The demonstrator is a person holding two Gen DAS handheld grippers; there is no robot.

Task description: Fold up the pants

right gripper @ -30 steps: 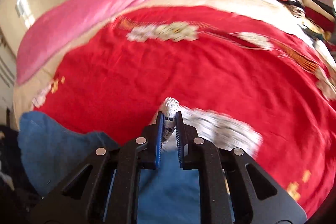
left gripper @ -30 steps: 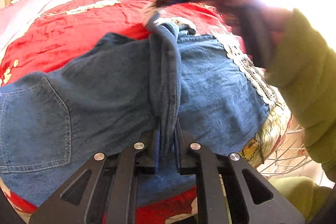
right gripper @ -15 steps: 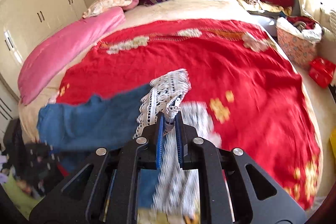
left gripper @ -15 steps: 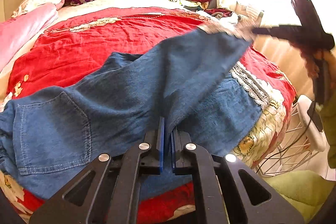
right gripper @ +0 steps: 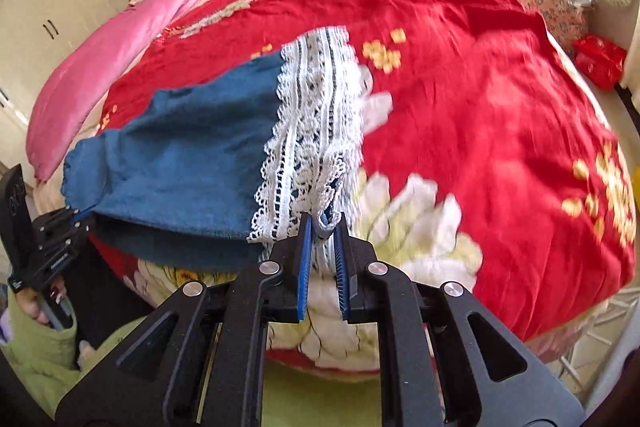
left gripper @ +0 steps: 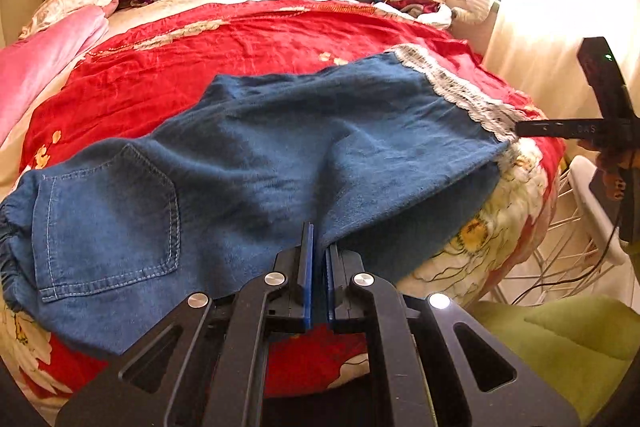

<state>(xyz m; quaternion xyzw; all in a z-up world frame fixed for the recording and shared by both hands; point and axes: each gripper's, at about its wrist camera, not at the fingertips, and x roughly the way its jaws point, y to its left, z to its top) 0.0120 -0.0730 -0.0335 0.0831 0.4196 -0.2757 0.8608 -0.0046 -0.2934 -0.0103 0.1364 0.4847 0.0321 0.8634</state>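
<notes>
Denim pants (left gripper: 280, 155) lie spread — left claw (left gripper: 319, 239) pinching their edge, right claw (right gripper: 322, 227) the lace hem (right gripper: 312, 131).

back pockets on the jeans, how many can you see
1. The back pocket is near the waistband at the left of the jeans in the left wrist view; a second may be hidden by the fold.

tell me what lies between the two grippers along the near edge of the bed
The blue denim pants span it, one edge pulled taut from the left gripper to the right gripper at the white lace hem; both wrist views show this.
</notes>
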